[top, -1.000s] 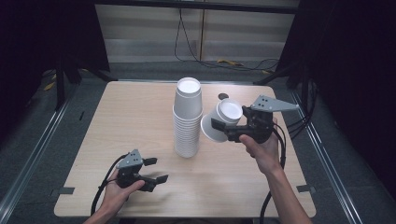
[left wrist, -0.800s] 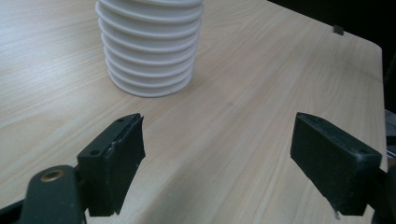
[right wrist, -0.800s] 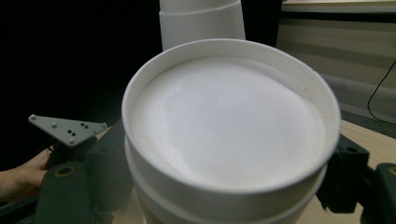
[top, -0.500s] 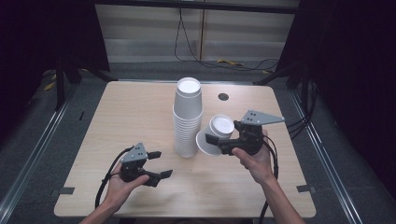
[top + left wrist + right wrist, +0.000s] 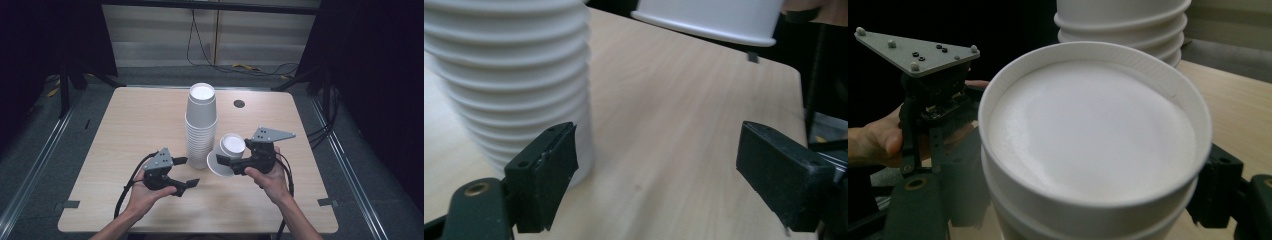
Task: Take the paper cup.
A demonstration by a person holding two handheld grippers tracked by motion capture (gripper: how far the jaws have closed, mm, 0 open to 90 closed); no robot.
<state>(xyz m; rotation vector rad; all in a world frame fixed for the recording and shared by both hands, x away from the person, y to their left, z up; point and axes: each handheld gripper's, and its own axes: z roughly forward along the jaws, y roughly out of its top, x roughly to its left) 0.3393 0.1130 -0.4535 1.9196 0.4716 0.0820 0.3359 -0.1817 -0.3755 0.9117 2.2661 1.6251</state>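
A: Status? We hold the white cup (image 5: 227, 152) tilted in the right tool (image 5: 231, 163), jaws clamped on it, just beside the cup stack (image 5: 200, 125).

B: Left tool (image 5: 186, 172) gapes empty near the stack base. Next, we judge: set the cup upright on the tabletop (image 5: 135, 125).

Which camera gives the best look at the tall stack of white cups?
The high view: the stack of cups stands whole on the table. The left gripper view has just its lower ribbed rims; the right gripper view, a few rims.
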